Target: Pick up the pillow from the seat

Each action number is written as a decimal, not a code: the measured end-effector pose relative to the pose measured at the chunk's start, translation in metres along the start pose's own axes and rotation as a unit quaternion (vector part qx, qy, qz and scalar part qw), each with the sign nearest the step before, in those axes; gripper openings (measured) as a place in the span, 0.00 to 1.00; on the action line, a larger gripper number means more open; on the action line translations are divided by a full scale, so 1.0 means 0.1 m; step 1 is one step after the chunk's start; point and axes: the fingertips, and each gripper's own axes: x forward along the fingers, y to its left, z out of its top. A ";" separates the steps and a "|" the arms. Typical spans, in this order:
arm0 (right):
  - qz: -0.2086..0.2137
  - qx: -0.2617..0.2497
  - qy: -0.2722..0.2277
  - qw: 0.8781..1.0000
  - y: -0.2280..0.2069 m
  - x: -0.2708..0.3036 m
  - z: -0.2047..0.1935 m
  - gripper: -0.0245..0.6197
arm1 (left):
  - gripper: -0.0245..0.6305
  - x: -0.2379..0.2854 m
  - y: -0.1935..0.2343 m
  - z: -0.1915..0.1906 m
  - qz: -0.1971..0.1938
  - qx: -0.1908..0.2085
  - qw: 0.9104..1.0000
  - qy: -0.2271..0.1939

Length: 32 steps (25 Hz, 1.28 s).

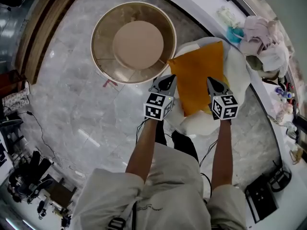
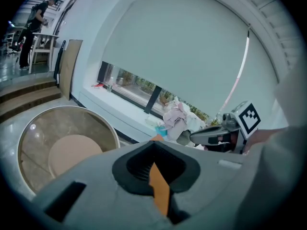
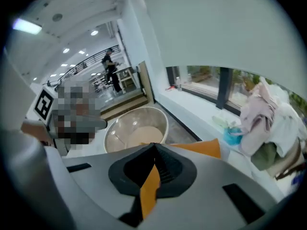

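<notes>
The person's light shirt fills the bottom of the head view, and two bare forearms go forward from it, each one ending in a gripper with a marker cube. The left gripper has its jaws closed on the left edge of the orange pillow. In the left gripper view, a thin fold of the orange cloth is pinched between the dark pads. The right gripper is also fully closed, and it holds the right edge of the same pillow. Its own view shows the same kind of orange fold between its pads. The pillow is stretched between the two grippers and reaches forward from their tips. Under it and around it is the white fluffy seat. I cannot tell if the pillow touches the seat or is already a little above it. To the left of the left gripper, and a little ahead of it, stands a round glass table with a beige disc inside its rim. Ahead of the right gripper and to its right, a pile of pale clothes lies on the white window ledge.
</notes>
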 end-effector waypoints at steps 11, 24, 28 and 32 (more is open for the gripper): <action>0.122 -0.179 0.133 0.967 0.03 0.97 -0.23 0.05 | 0.05 0.64 0.52 -0.35 -0.034 0.017 0.997 0.061; 0.214 -0.392 0.271 0.853 -0.22 1.63 -0.40 0.05 | 0.05 1.16 0.82 -0.72 -0.021 -0.082 0.992 0.094; 0.234 -0.388 0.266 0.851 -0.17 1.93 -0.30 0.11 | 0.05 1.29 0.86 -0.65 -0.045 -0.061 0.992 0.104; 0.259 -0.388 0.304 0.831 -0.23 2.09 -0.37 0.26 | 0.05 1.34 0.96 -0.62 -0.058 -0.041 0.990 0.121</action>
